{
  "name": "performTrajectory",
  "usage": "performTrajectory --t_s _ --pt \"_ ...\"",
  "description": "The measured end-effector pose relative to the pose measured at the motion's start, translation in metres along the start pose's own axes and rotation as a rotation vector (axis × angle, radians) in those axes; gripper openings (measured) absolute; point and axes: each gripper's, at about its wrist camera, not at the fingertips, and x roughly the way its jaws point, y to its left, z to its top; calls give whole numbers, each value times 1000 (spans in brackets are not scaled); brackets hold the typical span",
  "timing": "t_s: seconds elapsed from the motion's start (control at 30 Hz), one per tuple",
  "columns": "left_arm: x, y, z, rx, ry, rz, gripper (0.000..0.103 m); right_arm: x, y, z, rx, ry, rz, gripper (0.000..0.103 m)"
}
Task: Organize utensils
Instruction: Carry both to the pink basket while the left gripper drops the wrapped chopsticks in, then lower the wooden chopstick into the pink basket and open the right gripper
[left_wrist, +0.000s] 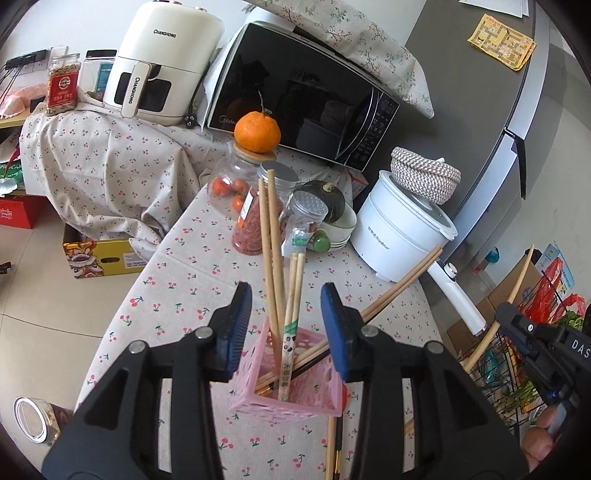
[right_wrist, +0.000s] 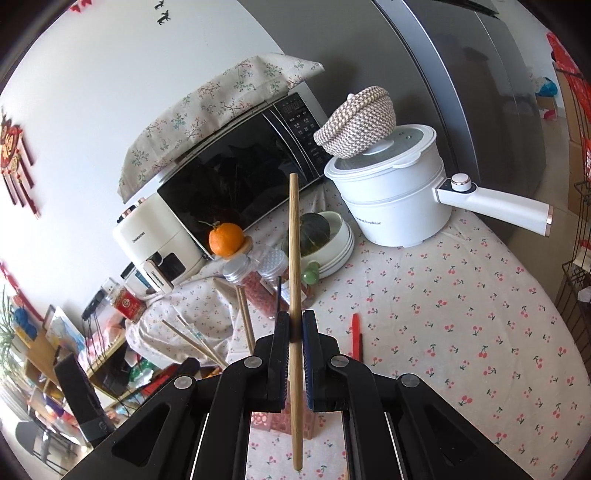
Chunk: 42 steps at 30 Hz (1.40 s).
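A pink lattice holder (left_wrist: 288, 387) stands on the cherry-print tablecloth and holds several wooden chopsticks (left_wrist: 271, 258), one with a panda sleeve (left_wrist: 288, 350). My left gripper (left_wrist: 286, 325) is open, its blue pads on either side of the holder's top. My right gripper (right_wrist: 294, 332) is shut on a single wooden chopstick (right_wrist: 294, 258), held upright above the holder (right_wrist: 275, 421), which shows below the jaws. The right gripper also shows in the left wrist view (left_wrist: 532, 336), off the table's right edge with its chopstick (left_wrist: 513, 291). More chopsticks (left_wrist: 334, 446) lie on the cloth beside the holder.
Behind the holder stand spice jars (left_wrist: 255, 218), a glass jar topped by an orange (left_wrist: 257, 133), bowls with a squash (left_wrist: 334, 225), a white electric pot (left_wrist: 402, 232) and a microwave (left_wrist: 295, 103). A red strip (right_wrist: 356, 338) lies on the cloth. A wire rack (left_wrist: 509, 373) stands right of the table.
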Motion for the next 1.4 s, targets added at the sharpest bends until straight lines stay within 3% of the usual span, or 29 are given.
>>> performTrajectory --t_s 0.1,0.33,0.63,0.83,1.07,1.33,1.4 --pt "-3 6 2 35 94 37 59 0 18 -3 -9 -61 13 7" --pt "-17 34 12 65 136 86 62 16 69 -19 -127 -185 4 7" --pt "-27 60 18 9 171 44 62 49 101 -42 -178 -289 -57 7" --pt "-30 66 21 -13 173 25 62 71 106 -65 -195 -282 -127 7" --pt "-29 66 20 -14 180 21 62 87 104 -79 -204 -187 -118 9" --pt "-21 58 11 17 234 9 65 56 102 -53 -222 -214 -106 44" --pt "-19 54 8 22 251 -2 66 43 99 -44 -219 -222 -100 48"
